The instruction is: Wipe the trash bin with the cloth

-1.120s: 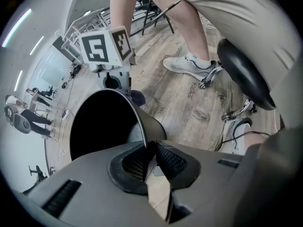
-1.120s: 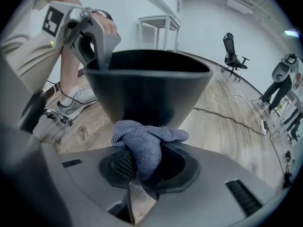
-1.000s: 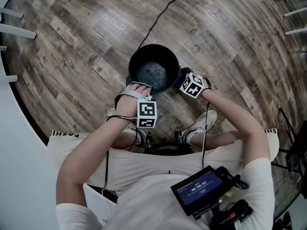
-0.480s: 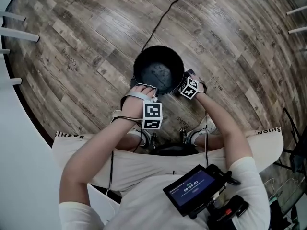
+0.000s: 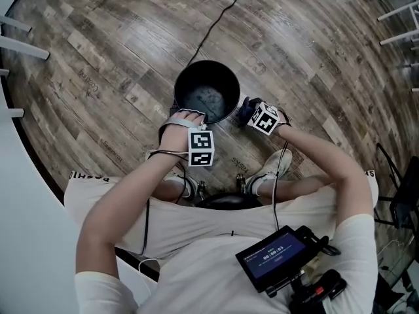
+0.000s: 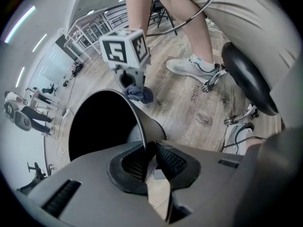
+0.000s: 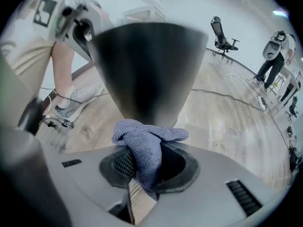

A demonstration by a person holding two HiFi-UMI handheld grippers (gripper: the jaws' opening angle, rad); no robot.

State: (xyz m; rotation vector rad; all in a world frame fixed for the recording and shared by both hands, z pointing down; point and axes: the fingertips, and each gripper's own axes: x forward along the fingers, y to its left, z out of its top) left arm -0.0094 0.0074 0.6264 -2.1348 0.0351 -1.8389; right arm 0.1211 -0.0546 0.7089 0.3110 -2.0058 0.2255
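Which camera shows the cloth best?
The right gripper view: the cloth is close up, pinched between the jaws by the bin. The left gripper view shows a small bundle; the head view only a dark bit beside the bin.

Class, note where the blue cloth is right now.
The blue cloth is pinched in the fingers of the right gripper, beside the trash bin's outer wall, on the bin's right in the head view.

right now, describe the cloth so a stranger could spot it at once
On the wooden floor stands a round black trash bin. By its outer wall, on the person's right, the right hand-held gripper pinches a bunched blue-grey cloth, the only crumpled fabric beside the bin.
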